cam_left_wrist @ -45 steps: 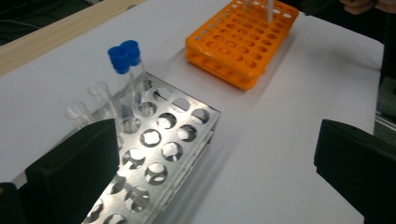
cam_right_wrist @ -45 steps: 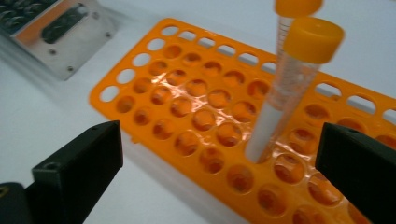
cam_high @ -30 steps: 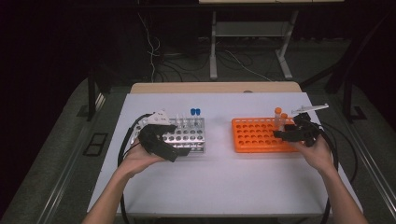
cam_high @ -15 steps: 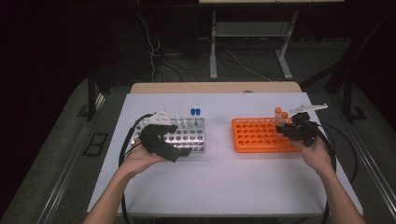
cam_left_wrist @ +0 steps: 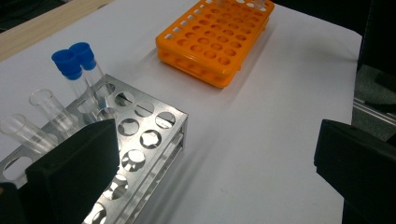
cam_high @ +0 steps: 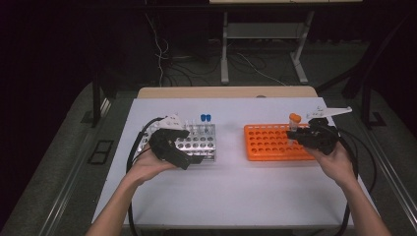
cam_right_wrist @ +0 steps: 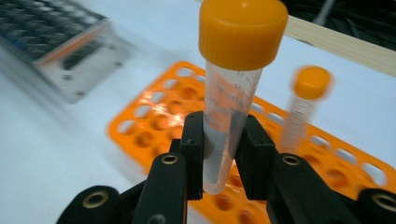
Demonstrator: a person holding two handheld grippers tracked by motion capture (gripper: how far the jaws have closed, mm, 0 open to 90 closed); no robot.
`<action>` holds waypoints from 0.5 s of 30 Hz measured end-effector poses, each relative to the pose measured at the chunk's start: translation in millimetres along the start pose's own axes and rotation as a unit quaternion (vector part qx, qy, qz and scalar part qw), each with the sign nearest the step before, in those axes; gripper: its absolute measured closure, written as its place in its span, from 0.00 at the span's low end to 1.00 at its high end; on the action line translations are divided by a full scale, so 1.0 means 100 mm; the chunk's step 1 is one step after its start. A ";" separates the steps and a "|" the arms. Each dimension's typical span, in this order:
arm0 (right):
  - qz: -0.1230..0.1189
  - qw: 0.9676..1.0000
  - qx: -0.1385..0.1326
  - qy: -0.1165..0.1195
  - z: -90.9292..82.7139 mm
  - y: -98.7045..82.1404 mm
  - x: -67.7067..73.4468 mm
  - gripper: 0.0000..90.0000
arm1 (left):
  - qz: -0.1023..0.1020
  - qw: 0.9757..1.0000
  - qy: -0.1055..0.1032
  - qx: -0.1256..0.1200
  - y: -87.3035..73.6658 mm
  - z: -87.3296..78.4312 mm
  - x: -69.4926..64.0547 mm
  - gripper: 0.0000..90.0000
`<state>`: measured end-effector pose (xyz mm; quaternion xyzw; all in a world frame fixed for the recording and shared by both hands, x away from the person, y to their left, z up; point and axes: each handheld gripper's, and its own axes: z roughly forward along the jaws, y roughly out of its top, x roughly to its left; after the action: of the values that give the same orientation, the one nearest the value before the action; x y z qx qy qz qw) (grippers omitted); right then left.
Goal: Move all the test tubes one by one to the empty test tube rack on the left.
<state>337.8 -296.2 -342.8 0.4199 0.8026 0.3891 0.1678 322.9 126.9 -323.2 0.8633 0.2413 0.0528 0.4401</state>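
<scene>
In the high view, the right gripper (cam_high: 295, 132) sits over the far right corner of the orange rack (cam_high: 268, 145) on the white counter (cam_high: 236, 187), its fingers pinching a clear tube (cam_high: 294, 125) with an orange cap. The tube stands upright, its cap above the rack's far edge. The left gripper (cam_high: 194, 158) rests against the near side of the metal rack (cam_high: 199, 143), well apart from the orange one. Two blue-capped tubes (cam_high: 205, 119) stand at the metal rack's far edge.

In the left gripper view, the fingers (cam_left_wrist: 74, 168) are spread wide, one black pad lying over the near part of the metal rack (cam_left_wrist: 154, 126), the other off to the side above bare counter; nothing is between them. The blue-capped tubes (cam_left_wrist: 77, 63) and two uncapped clear tubes (cam_left_wrist: 49, 105) stand in the rack's holes. The orange rack (cam_left_wrist: 215, 42) lies farther off.

In the right gripper view, the fingers (cam_right_wrist: 194, 149) have just closed on the tube (cam_right_wrist: 229, 121) and press its lower body from both sides. It is see-through plastic with faint printed graduation marks and a rounded, wide orange screw cap; its tip hangs clear above the rack's holes. A second orange-capped tube (cam_right_wrist: 303, 109), blurred, stands in the orange rack (cam_right_wrist: 154, 116) behind it.
</scene>
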 end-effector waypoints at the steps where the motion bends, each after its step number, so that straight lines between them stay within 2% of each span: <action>1: -0.006 1.000 -0.001 0.007 -0.01 0.02 0.04 0.82 | 0.003 1.000 0.000 0.000 0.01 0.00 0.00 0.00; 8: -0.043 0.998 0.002 0.053 -0.04 0.14 0.33 0.82 | 0.007 1.000 -0.004 0.005 0.05 0.00 -0.02 0.00; 11: -0.060 0.995 0.007 0.077 -0.02 0.18 0.45 0.82 | 0.009 1.000 -0.005 0.006 0.07 0.00 -0.02 0.00; 15: -0.081 0.992 0.016 0.092 0.04 0.23 0.61 0.82 | 0.012 1.000 -0.007 0.008 0.09 0.00 -0.03 0.00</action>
<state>315.9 -237.5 -324.3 0.3180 0.8521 0.3986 0.1177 323.8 121.4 -315.7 0.8698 0.2286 0.0500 0.4345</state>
